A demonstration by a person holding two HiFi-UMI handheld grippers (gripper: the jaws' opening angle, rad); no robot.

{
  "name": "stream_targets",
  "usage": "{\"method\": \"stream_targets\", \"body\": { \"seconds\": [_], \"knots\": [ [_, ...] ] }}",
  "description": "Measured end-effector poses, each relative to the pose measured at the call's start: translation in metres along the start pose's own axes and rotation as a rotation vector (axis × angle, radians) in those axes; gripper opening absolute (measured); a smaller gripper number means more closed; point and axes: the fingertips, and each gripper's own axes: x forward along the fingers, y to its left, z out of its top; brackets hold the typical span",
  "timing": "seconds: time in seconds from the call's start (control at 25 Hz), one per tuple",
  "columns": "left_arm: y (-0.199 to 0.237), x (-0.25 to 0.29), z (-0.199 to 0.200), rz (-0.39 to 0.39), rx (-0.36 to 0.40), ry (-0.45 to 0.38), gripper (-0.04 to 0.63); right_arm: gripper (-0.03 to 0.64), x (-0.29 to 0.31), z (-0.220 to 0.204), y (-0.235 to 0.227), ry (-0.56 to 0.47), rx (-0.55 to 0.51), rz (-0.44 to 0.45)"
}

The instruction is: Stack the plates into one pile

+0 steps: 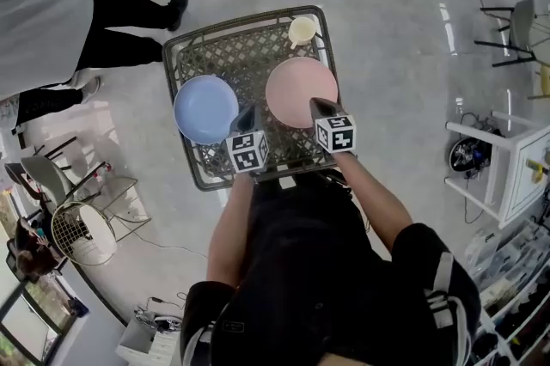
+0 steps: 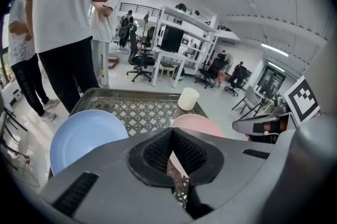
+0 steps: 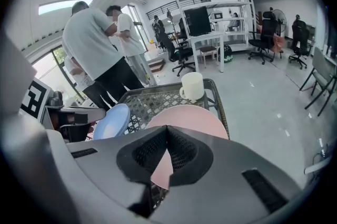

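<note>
We hold both grippers over the lattice table [image 1: 243, 53]. The blue plate [image 1: 206, 108] lies just left of our left gripper [image 1: 247, 117], and the pink plate [image 1: 296, 89] lies just ahead of our right gripper [image 1: 320, 106]. Both pairs of fingers are pressed together, pinching nothing. The plates sit apart with bare lattice between them, and a cream mug [image 1: 302, 30] stands beyond the pink plate at the far rim.

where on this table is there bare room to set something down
Widest bare mesh: the far part of the table, behind the blue plate and left of the mug. A narrow strip runs between the blue plate and the pink plate. The near edge is crowded, with the left gripper and right gripper beside the plates' rims.
</note>
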Motion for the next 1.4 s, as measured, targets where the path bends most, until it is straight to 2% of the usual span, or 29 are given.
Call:
{"method": "stream_targets", "body": {
  "seconds": [0.28, 0.52, 0.64, 0.72, 0.96, 1.12, 1.28, 1.4],
  "knots": [
    [-0.036, 0.030, -0.019, -0.047, 0.041, 0.050, 0.015, 0.009, -0.013, -0.028, -0.055, 0.010, 0.072, -0.072],
    [-0.034, 0.056, -0.046, -0.030, 0.001, 0.123, 0.023, 0.011, -0.006, -0.058, -0.088, 0.078, 0.110, -0.125],
    [-0.033, 0.070, -0.063, -0.037, -0.015, 0.185, 0.161, 0.051, 0.006, -0.074, -0.102, 0.128, 0.115, -0.140],
    [-0.032, 0.078, -0.076, -0.034, -0.011, 0.227, 0.170, 0.069, 0.013, -0.082, -0.109, 0.148, 0.133, -0.150],
    [-0.023, 0.096, -0.111, -0.004, -0.024, 0.328, 0.176, 0.072, 0.029, -0.099, -0.122, 0.187, 0.176, -0.159],
    [-0.017, 0.104, -0.117, 0.004, -0.067, 0.346, 0.175, 0.072, 0.037, -0.106, -0.128, 0.211, 0.203, -0.165],
    [-0.019, 0.108, -0.121, -0.001, -0.060, 0.357, 0.108, 0.054, 0.040, -0.106, -0.123, 0.216, 0.214, -0.149],
    [-0.020, 0.109, -0.119, -0.003, -0.047, 0.358, 0.097, 0.050, 0.040, -0.107, -0.124, 0.225, 0.217, -0.156]
  ]
}}
